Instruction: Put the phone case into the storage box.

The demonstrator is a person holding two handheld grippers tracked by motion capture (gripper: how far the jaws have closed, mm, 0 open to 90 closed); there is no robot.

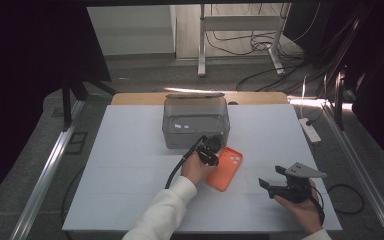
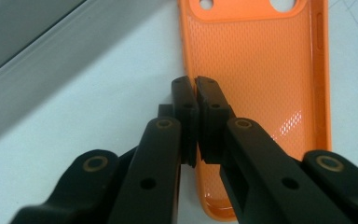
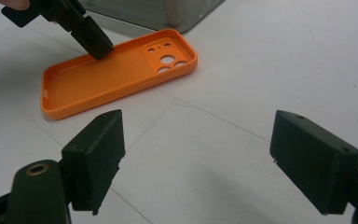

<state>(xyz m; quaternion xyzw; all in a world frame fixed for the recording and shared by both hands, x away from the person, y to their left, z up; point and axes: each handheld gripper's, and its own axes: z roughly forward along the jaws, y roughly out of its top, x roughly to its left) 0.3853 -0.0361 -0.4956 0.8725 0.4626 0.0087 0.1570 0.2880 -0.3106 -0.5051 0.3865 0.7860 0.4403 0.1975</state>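
Orange phone case, near rim hidden between left tool tips

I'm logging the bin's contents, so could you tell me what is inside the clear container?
Through the clear container's wall, a couple of small pale patches show; whether items or reflections, I cannot tell. Its floor is otherwise unclear.

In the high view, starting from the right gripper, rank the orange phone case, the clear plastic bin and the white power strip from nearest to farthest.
Measured from the right gripper:
1. Orange silicone phone case, lying flat just to its left, with the left gripper pinching its near edge.
2. White power strip, beyond it at the table's right edge.
3. Clear plastic bin, at the far middle of the table.
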